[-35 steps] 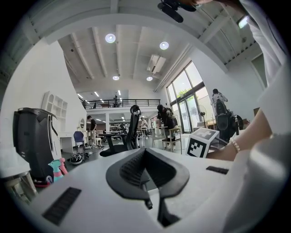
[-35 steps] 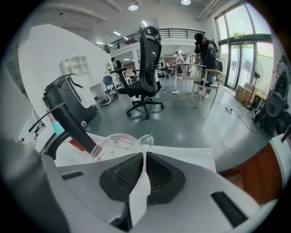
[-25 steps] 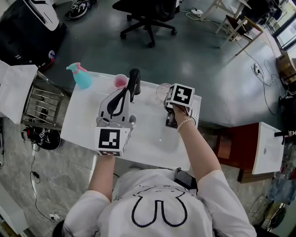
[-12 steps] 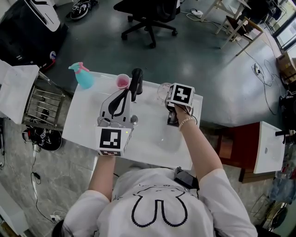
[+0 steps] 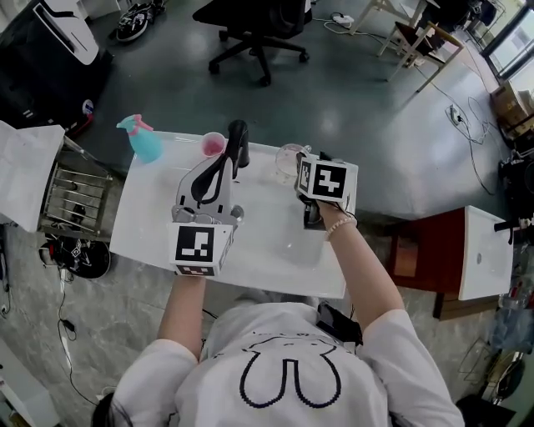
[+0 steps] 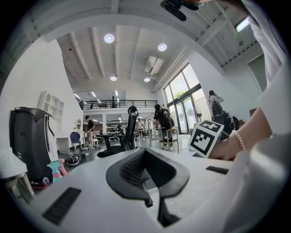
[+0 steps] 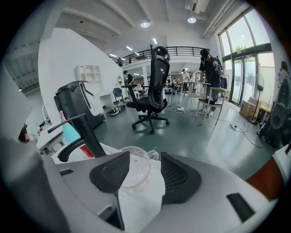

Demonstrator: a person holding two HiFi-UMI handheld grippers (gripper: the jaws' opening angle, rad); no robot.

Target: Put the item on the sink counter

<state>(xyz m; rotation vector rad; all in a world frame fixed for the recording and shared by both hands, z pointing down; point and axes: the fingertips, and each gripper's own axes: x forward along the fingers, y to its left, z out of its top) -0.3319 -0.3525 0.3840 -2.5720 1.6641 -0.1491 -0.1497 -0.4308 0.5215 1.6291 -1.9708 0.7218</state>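
A clear glass cup (image 5: 289, 159) stands at the far edge of the white sink counter (image 5: 150, 225), right of the black faucet (image 5: 239, 143). My right gripper (image 5: 299, 168) is at the cup. In the right gripper view its jaws are opening around the cup (image 7: 136, 172), and the pads (image 7: 177, 175) do not press on the glass. The right gripper (image 7: 145, 160) rests low over the counter. Left of the faucet, my left gripper (image 5: 222, 169) hovers above the counter. Its jaws (image 6: 144, 157) are shut together with nothing between them.
A pink cup (image 5: 214, 145) and a teal spray bottle (image 5: 143, 138) stand at the counter's far left. The sink basin (image 5: 294, 248) lies near the person. A metal rack (image 5: 75, 192) is left of the counter, and an office chair (image 5: 250, 25) is beyond it.
The right gripper's marker cube has tilted slightly and shifted a little toward the cup. The left gripper has barely moved.
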